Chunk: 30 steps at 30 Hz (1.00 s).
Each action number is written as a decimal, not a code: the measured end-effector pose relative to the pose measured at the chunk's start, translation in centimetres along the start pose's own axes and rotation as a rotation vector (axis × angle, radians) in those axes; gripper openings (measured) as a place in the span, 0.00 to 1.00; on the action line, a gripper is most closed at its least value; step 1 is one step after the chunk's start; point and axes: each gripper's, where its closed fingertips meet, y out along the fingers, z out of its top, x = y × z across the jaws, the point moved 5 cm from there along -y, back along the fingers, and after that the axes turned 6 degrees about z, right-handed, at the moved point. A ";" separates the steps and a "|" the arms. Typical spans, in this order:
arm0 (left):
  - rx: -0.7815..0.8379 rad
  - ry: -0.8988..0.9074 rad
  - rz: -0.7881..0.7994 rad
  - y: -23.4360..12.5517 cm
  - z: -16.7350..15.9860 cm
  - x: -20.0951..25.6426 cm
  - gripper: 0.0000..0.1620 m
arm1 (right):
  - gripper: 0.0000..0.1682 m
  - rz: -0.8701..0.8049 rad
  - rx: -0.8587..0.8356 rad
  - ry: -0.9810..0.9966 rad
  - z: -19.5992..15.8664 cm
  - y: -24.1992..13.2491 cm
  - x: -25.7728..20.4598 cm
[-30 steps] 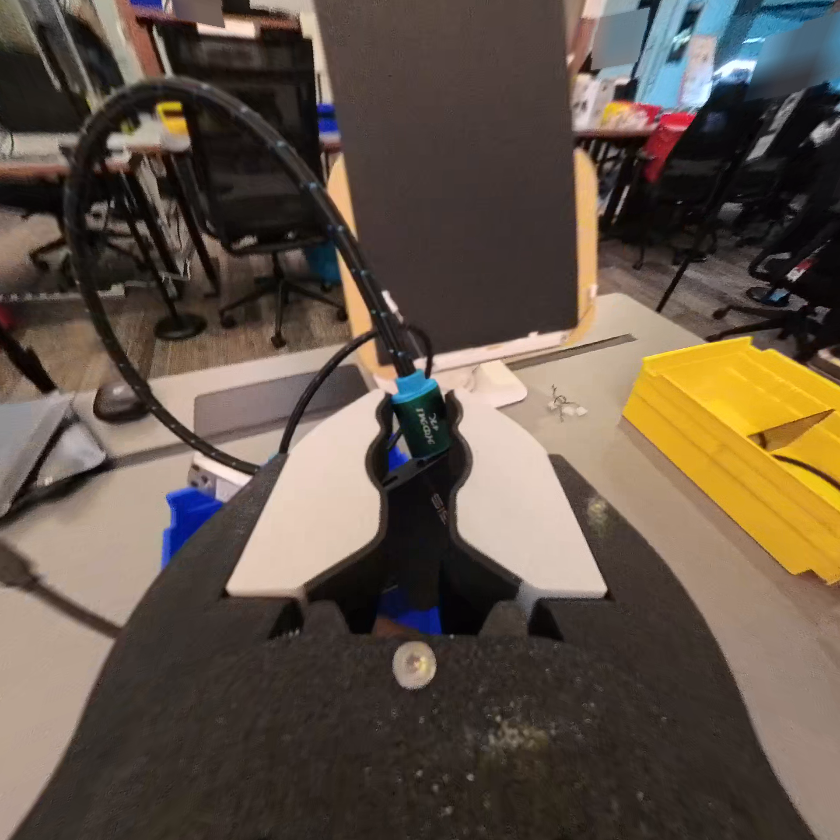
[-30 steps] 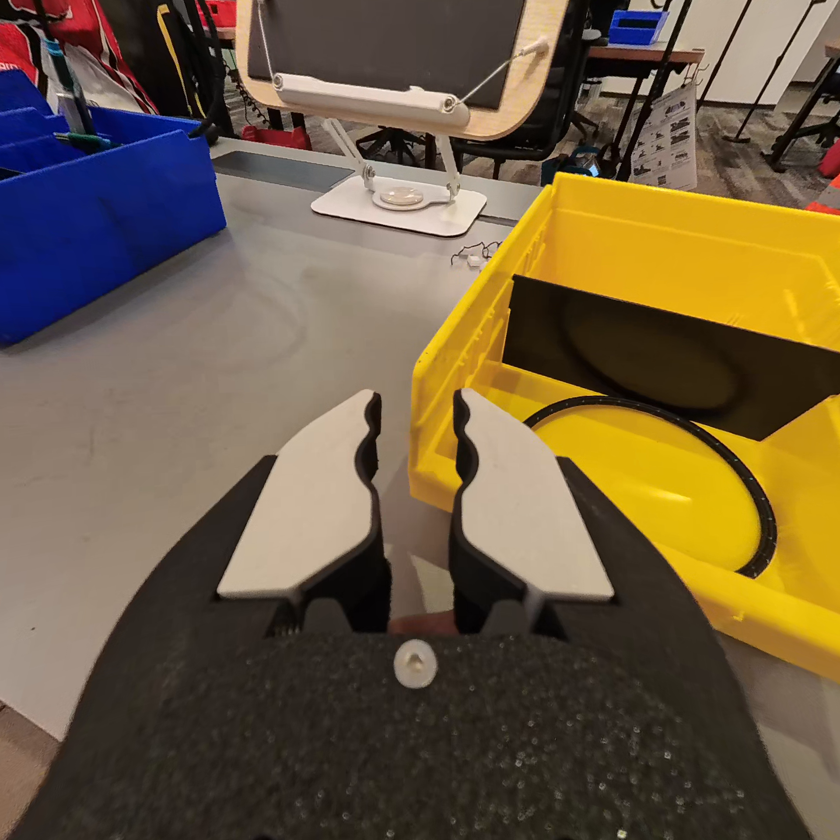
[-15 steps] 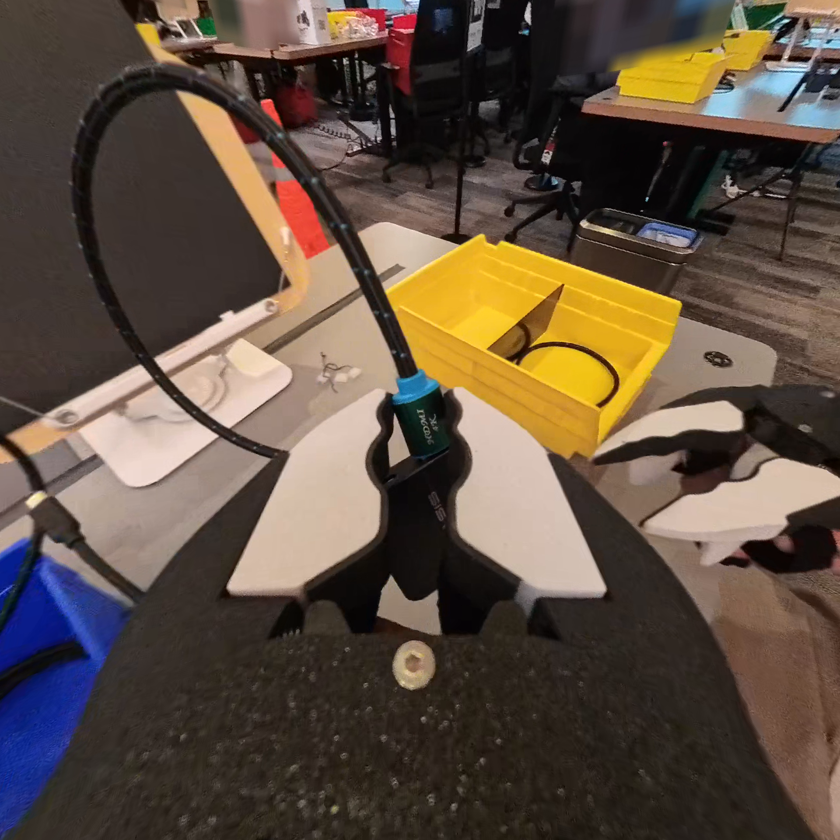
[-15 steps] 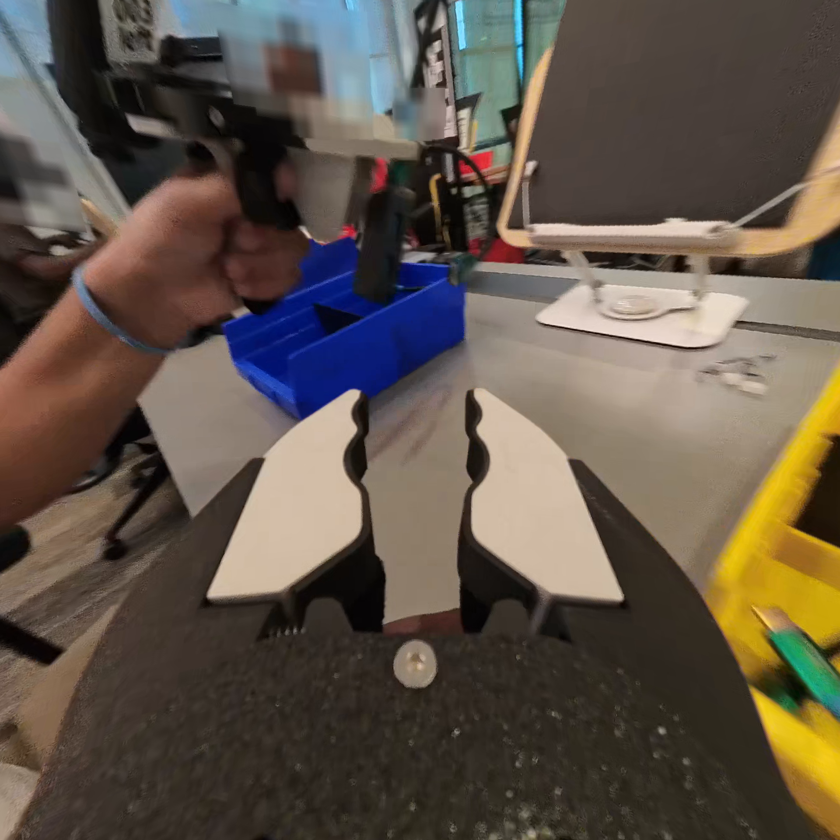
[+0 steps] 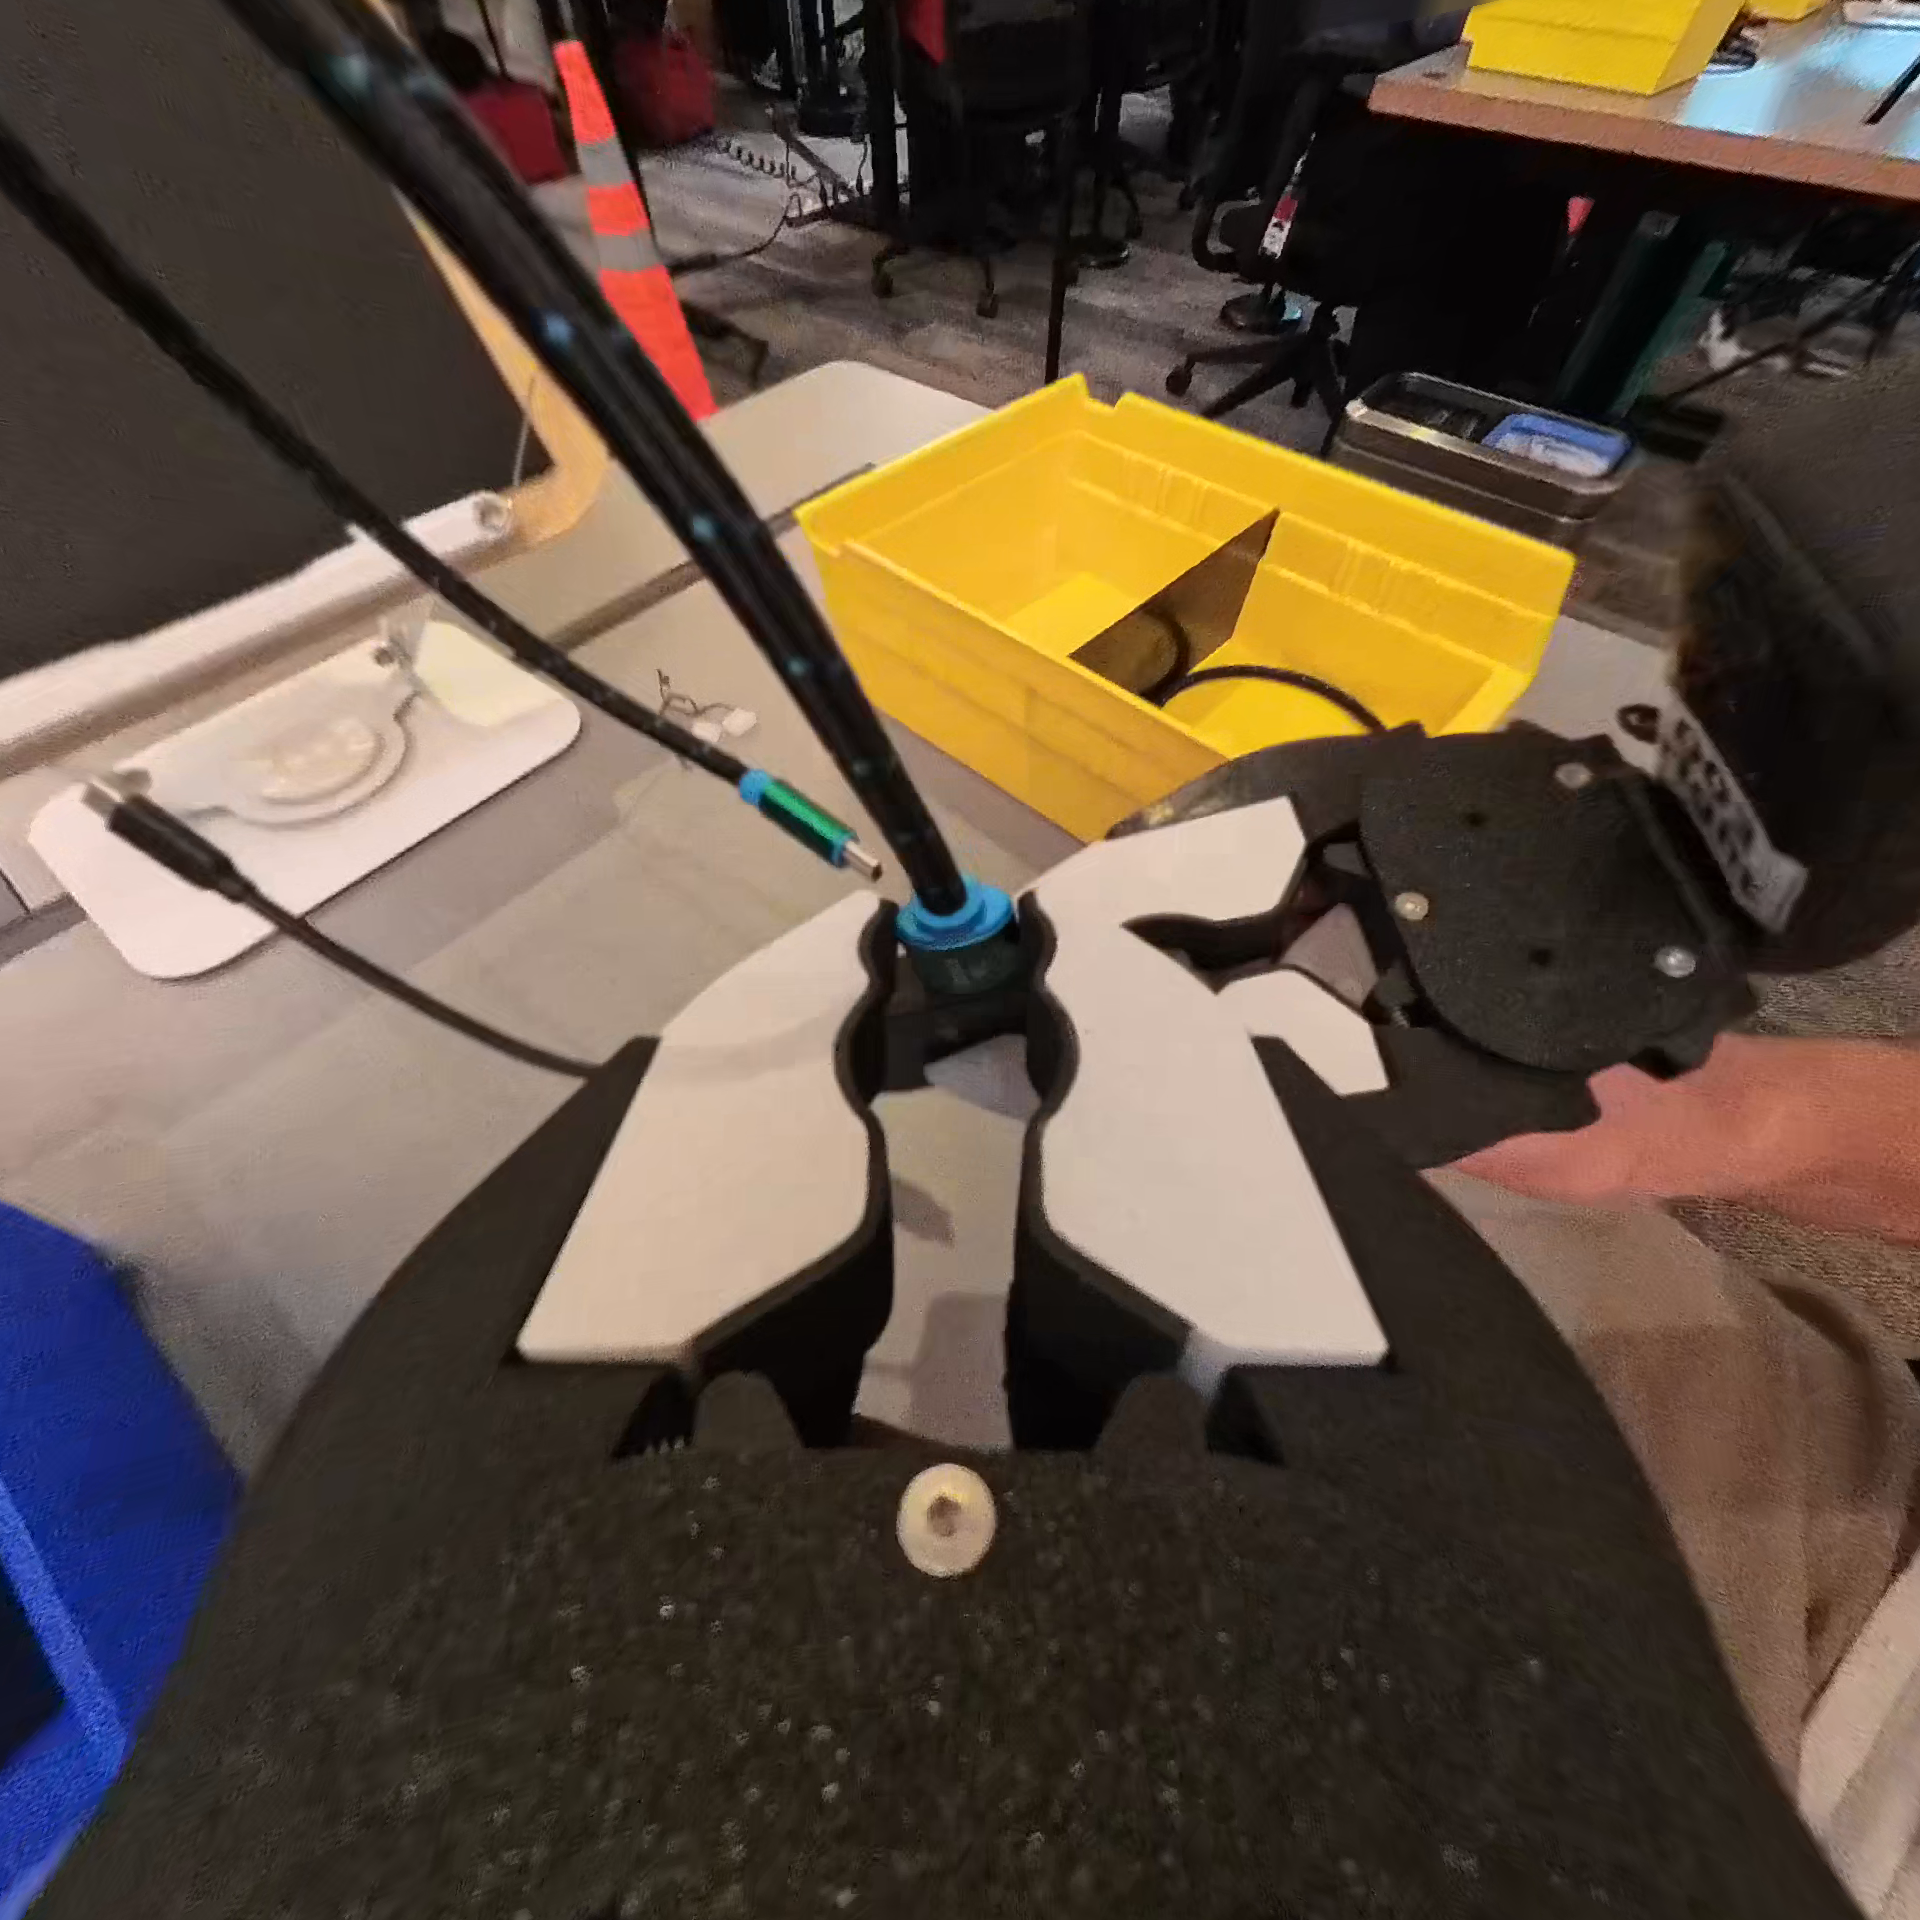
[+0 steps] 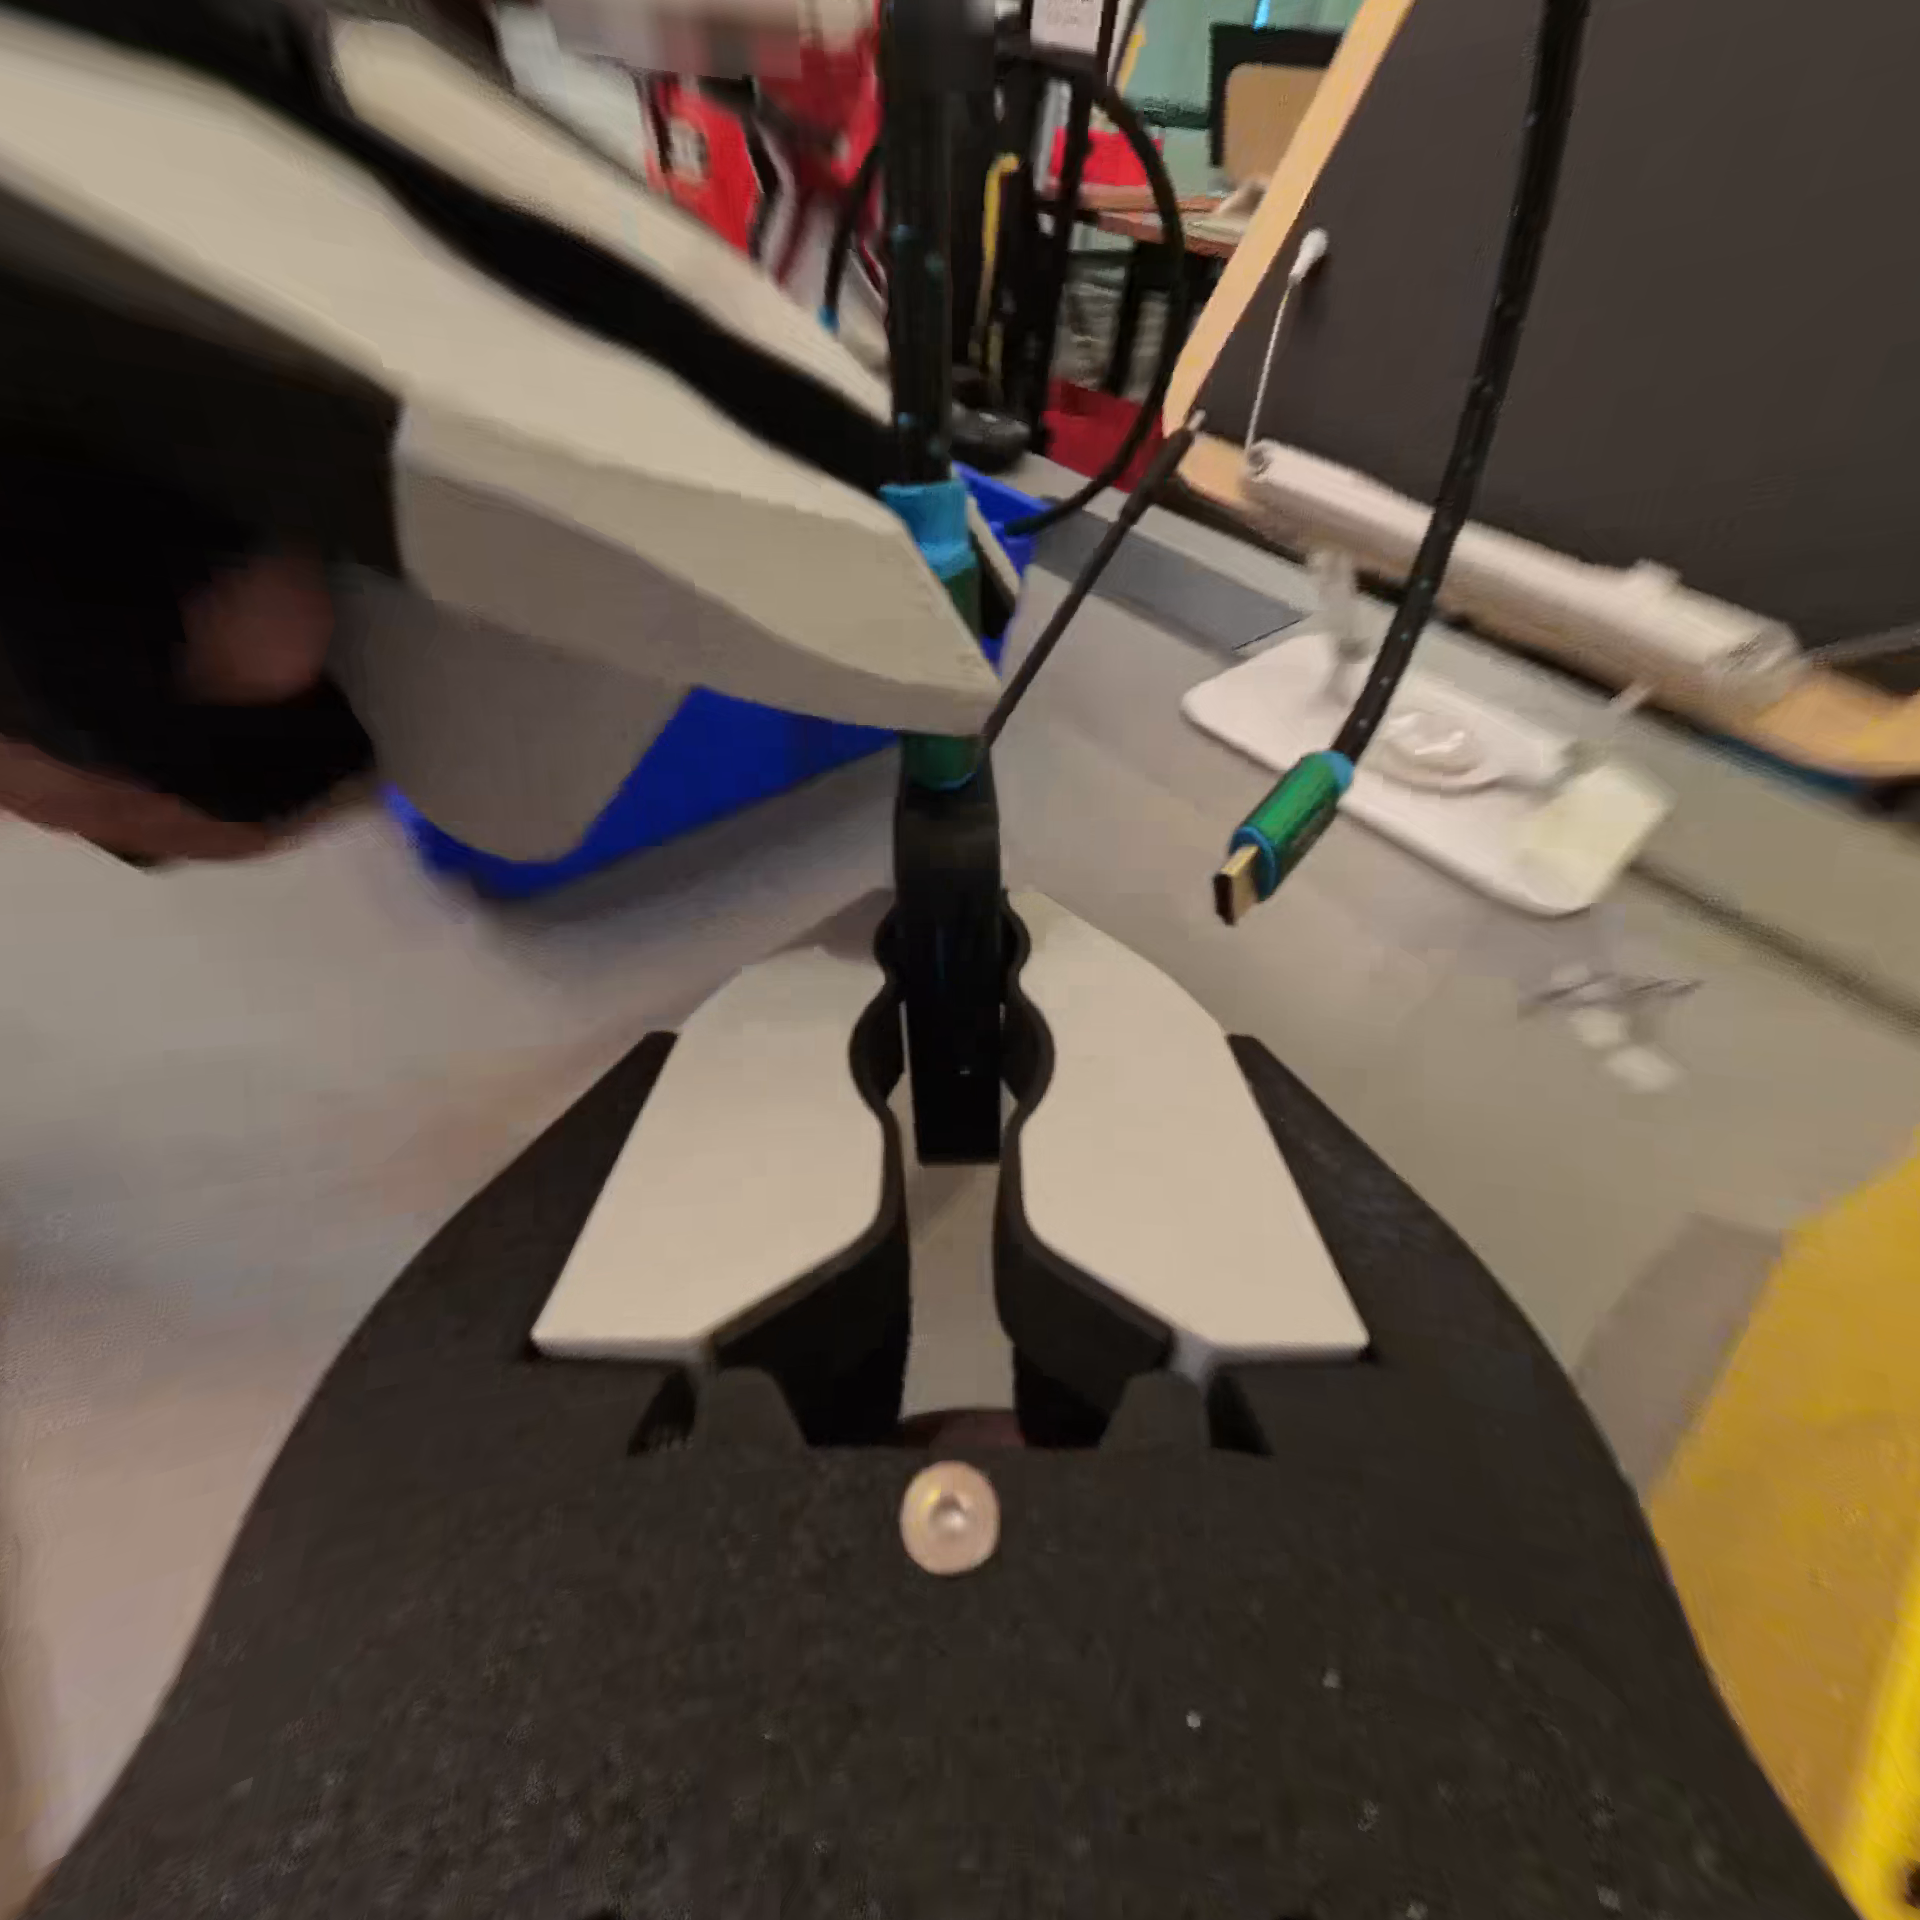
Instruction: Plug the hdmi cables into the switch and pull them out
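Grey desk (image 5: 312,1091), yellow plastic bin (image 5: 1174,582) behind: the right gripper (image 6: 951,966) has now closed on the small black switch (image 6: 951,1039), while the left gripper (image 5: 951,935) clamps its plugged green-and-blue HDMI connector (image 5: 956,940). Extraction looks imminent; a second connector (image 6: 1283,831) dangles free nearby.

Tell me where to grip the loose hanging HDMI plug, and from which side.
Probably the loose plug by its green shell, below the blue collar, leaving the gold tip free. It hangs tilted, tip down, so come in from the side, across its length.
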 end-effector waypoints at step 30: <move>-0.084 -0.120 0.062 -4.0 -9.8 0.5 0.13 | 0.09 0.007 -0.080 -0.848 -4.0 2.7 -5.6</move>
